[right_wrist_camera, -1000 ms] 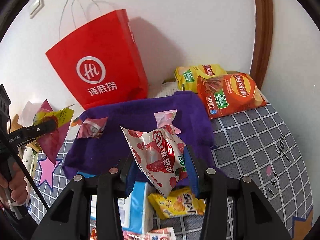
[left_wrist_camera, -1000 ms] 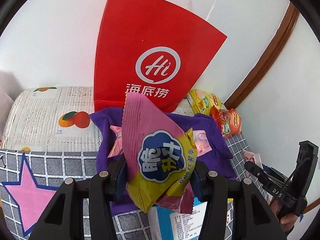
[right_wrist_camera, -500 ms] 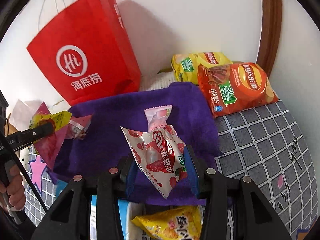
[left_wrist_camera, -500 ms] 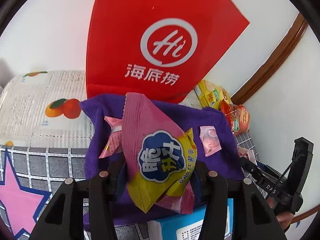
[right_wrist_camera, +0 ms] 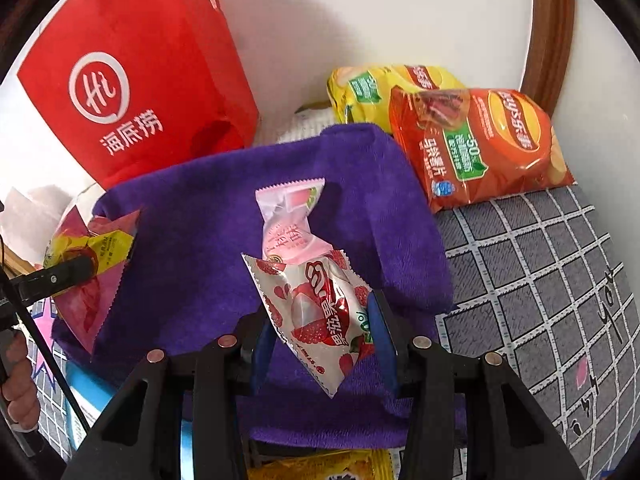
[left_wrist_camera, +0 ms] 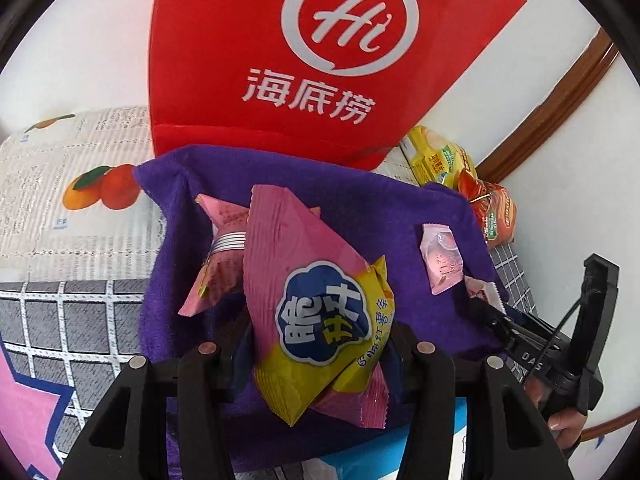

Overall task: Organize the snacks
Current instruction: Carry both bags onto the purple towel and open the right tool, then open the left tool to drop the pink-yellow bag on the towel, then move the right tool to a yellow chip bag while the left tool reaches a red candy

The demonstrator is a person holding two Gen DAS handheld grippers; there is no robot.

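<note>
The left gripper is clamped on a pink-and-yellow packet, its jaws only narrowly apart with the bag pinched between the blue pads, and it hangs over the purple cloth. From the right wrist view the same packet shows at the cloth's left edge, gripped by the black fingers. The right gripper holds a strawberry pouch in the same way, jaws drawn in against its sides, above the near middle of the cloth. Two more small packs lie on the cloth: a pink pack just behind the left gripper's packet, and a pale pink sachet just beyond the pouch, also seen in the left wrist view near the cloth's right side. A red bag stands upright at the far edge of the cloth against the white wall. An orange chip bag and a yellow chip bag lie beside the cloth's far right corner, the orange one overlapping the yellow. The cloth rests on a grey checked cover. A blue-and-white box and a yellow packet peep out at the cloth's near edge.
</note>
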